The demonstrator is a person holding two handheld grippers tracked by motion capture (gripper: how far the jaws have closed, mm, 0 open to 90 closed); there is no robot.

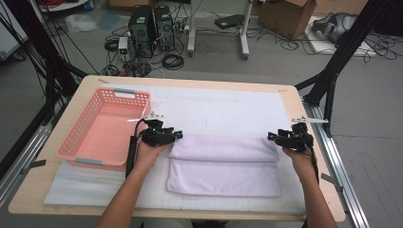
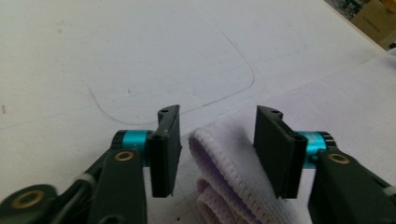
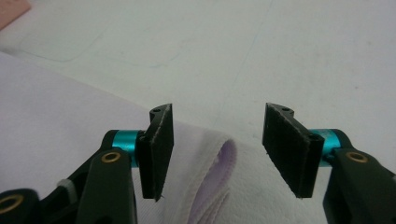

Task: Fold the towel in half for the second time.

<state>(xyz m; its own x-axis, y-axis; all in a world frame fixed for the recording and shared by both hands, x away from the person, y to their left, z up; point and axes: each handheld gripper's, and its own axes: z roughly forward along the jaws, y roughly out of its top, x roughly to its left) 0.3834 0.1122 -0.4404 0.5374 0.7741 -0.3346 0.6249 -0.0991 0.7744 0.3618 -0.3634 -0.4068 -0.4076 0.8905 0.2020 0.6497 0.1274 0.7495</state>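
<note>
We find both hand-held grippers, left [image 2: 217, 154] and right [image 3: 217, 154], released astride the towel [image 1: 223, 164] edge; bare desk [image 1: 223, 102] ahead.

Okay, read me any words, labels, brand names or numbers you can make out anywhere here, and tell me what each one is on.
No readable text anywhere.
Pink basket: no label seen.
Folded towel: no tag or print visible.
White mat: faint drawn outlines, no lettering.
Cardboard box and computer towers on the floor: any markings are too small and blurred to read.
</note>
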